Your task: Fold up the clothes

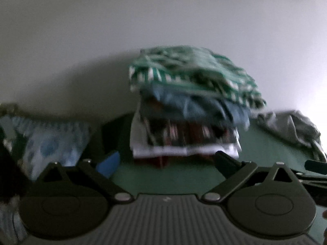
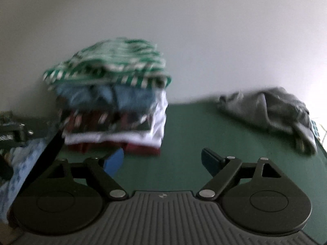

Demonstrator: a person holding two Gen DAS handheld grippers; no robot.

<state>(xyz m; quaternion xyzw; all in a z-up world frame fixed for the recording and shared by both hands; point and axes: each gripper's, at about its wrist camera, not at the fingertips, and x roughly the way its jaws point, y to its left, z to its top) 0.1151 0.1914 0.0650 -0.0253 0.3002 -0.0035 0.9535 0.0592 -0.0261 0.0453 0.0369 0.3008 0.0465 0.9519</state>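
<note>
Right wrist: right gripper [image 2: 163,161] fingers spread wide, holding nothing.

One stack of folded clothes [image 2: 114,106], roughly five layers, blurred. One loose grey garment [image 2: 269,112]. One blue-patterned cloth [image 1: 49,140] at left.

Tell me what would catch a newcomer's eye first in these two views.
First, the stack of folded clothes against the white wall, topped by a green-and-white striped garment. Next, the crumpled grey garment lying unfolded on the green surface to the stack's right. A blue-and-white patterned cloth sits at far left.
</note>
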